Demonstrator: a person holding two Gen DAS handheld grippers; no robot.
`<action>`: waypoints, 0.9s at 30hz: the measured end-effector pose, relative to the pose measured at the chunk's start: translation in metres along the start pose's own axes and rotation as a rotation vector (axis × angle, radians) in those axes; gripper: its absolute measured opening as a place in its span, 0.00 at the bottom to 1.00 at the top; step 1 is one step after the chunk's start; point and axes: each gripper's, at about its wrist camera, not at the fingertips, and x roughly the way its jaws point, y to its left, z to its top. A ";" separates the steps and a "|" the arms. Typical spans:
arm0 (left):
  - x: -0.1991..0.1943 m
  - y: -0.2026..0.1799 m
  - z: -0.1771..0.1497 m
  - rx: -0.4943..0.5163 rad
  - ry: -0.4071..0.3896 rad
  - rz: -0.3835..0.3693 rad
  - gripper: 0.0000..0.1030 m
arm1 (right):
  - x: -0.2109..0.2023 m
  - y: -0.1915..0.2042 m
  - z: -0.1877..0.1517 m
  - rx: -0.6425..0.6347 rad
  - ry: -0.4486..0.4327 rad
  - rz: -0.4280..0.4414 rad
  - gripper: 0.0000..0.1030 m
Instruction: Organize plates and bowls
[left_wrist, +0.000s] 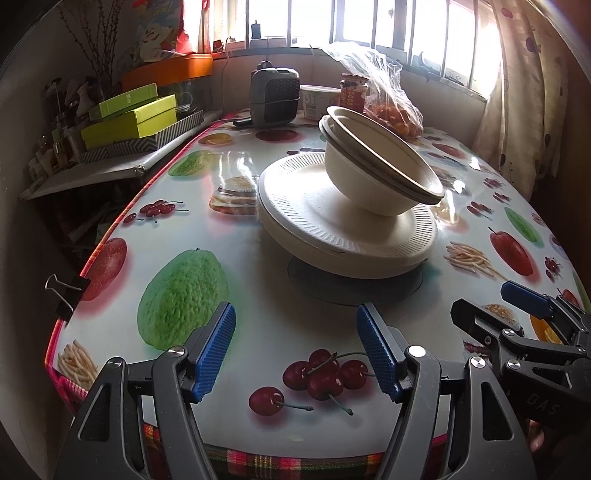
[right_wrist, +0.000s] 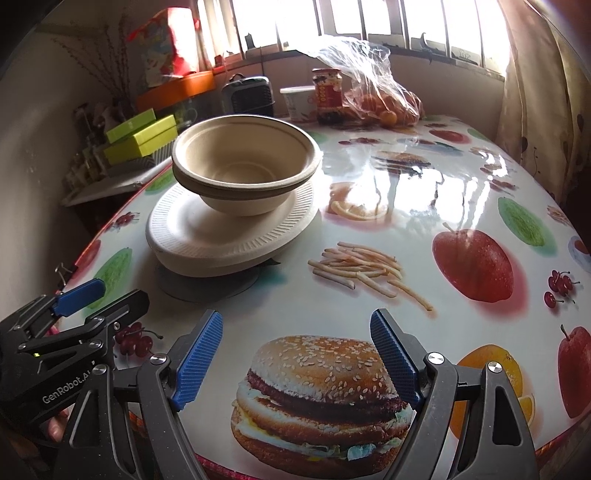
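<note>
With the bowls (right_wrist: 245, 168) nested on the plates (right_wrist: 207, 240) at centre-left of the right view, the sorting looks all but done as the left gripper (left_wrist: 297, 354) and right gripper (right_wrist: 295, 358) hang at bottom, jaws apart, empty.

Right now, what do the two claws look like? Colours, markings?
Both match: dark grey plastic frames with triangular cut-outs, silver pivot bolts, blue ribbed pads. Left claw body reads "GenRobot.AI" in white in the right wrist view; right claw shows embossed "DAS" in the left wrist view. No cables visible.
</note>
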 end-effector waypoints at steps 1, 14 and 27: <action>0.000 0.000 0.000 0.001 0.000 0.000 0.67 | 0.000 0.000 0.000 0.000 0.001 0.000 0.81; -0.001 -0.002 0.000 0.011 -0.003 0.007 0.67 | -0.002 0.000 0.000 0.001 -0.004 -0.003 0.81; -0.001 -0.001 -0.001 0.007 0.005 0.009 0.67 | -0.003 0.000 0.000 0.000 -0.005 -0.002 0.81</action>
